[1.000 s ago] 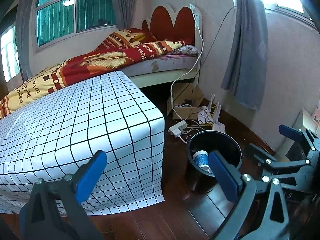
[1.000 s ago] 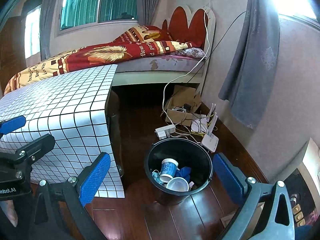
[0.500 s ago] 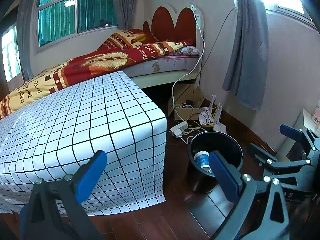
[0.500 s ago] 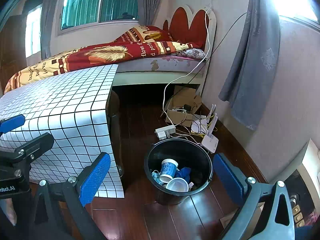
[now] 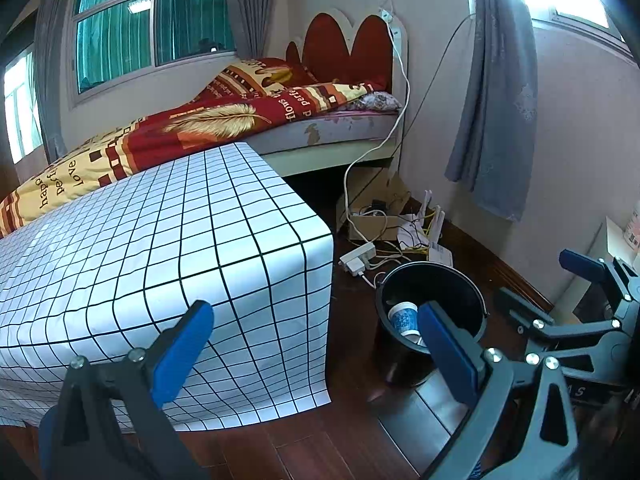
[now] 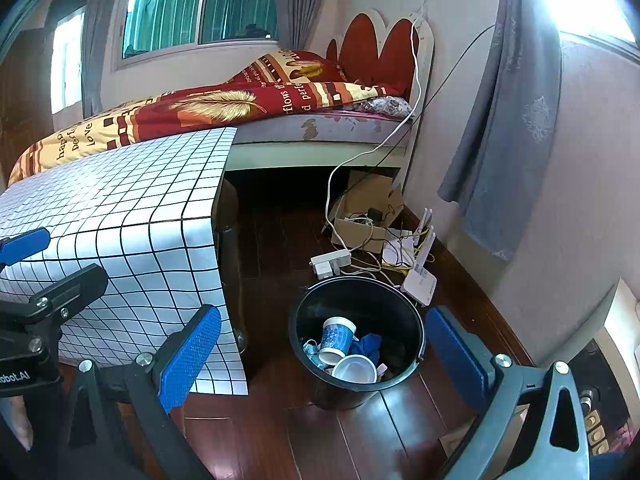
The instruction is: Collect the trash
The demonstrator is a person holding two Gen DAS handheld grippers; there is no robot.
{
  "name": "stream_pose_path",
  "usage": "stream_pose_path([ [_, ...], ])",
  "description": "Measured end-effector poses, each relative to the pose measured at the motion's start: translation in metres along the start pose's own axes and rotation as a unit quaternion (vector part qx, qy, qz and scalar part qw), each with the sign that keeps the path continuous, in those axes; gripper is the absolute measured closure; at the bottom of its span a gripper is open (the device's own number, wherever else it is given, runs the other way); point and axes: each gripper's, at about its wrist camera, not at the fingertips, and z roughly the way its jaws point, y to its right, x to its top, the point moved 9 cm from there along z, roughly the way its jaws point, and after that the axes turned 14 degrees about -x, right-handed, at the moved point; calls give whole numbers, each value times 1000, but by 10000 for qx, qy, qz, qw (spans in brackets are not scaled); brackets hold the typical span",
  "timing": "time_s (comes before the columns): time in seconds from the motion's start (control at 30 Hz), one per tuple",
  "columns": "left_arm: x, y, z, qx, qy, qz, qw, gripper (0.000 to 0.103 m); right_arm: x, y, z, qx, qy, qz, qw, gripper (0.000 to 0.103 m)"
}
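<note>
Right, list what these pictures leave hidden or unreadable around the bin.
- Black bin, left wrist view: most of the contents, hidden by its near wall and the left hand-held gripper; only one paper cup shows.
- Bin bottom, right wrist view: what lies under the cups and blue scrap.
- Table: the space beneath, covered by the checked cloth.
- Cardboard box: contents too small, tangled in cables.

Your way down into the round black plastic bin (image 6: 357, 326) is open from above; its mouth is uncovered, though paper cups (image 6: 338, 338) and blue scraps fill the bottom. To its left, the table draped in white black-gridded cloth (image 6: 120, 224) stands near, with bare dark wood floor (image 6: 272, 240) between. Behind the bin, a white power strip (image 6: 331, 261), tangled cables and white router (image 6: 419, 280) crowd the floor by the wall.
</note>
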Motion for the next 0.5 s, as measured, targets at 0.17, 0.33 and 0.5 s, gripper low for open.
stream_pose_path([
  [0.17,0,0,0,3,-4,5,10000,1,0,0,0,6,-6,2,10000,0],
  [0.33,0,-1,0,-1,-6,1,10000,1,-1,-2,-1,2,-16,-5,10000,0],
  [0.5,0,-1,0,3,-4,-16,10000,1,-1,-3,0,-2,-16,-13,10000,0],
])
